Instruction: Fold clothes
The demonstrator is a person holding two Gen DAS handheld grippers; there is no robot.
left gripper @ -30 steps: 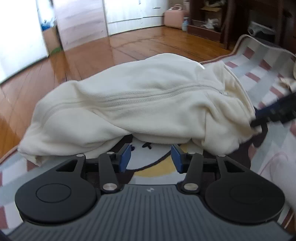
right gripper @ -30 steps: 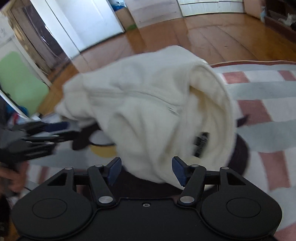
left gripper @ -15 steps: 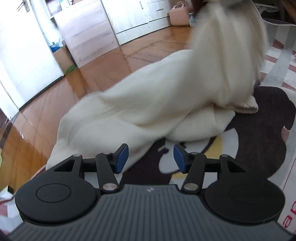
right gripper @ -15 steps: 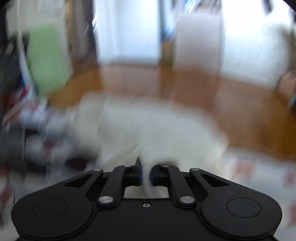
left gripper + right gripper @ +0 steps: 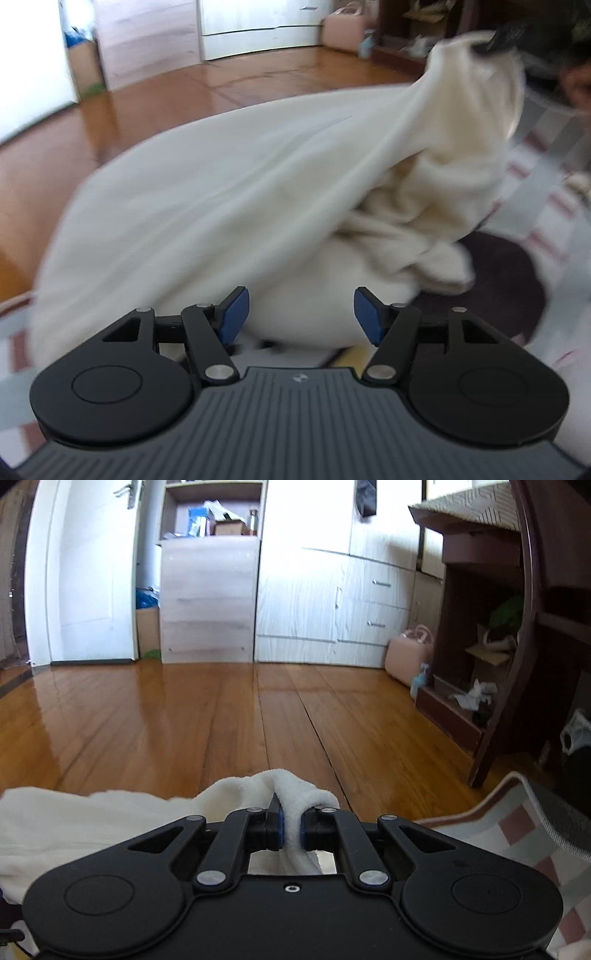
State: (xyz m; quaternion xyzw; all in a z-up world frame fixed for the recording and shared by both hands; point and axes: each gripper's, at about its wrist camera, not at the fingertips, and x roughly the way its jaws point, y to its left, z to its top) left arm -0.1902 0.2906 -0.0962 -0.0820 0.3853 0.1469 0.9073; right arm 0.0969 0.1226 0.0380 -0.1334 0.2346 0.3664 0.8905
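A cream fleece zip garment [image 5: 258, 177] lies on a patterned rug [image 5: 554, 229]. Its right end is lifted high. My right gripper [image 5: 291, 829] is shut on a fold of the cream fleece [image 5: 295, 794] and shows at the upper right of the left wrist view [image 5: 495, 40], holding that end up. The rest of the garment hangs down to the left in the right wrist view [image 5: 74, 823]. My left gripper [image 5: 299, 317] is open and empty, low, just in front of the garment's near edge.
The rug [image 5: 517, 827] lies on a wooden floor [image 5: 221, 720]. White cabinets [image 5: 325, 602] and a door [image 5: 85, 572] stand at the far wall. A dark wooden shelf unit [image 5: 498, 646] and a pink bag [image 5: 408, 657] stand at the right.
My right gripper closed on the garment's right end and lifted it up high. My left gripper stayed open and moved closer to the garment's near edge.
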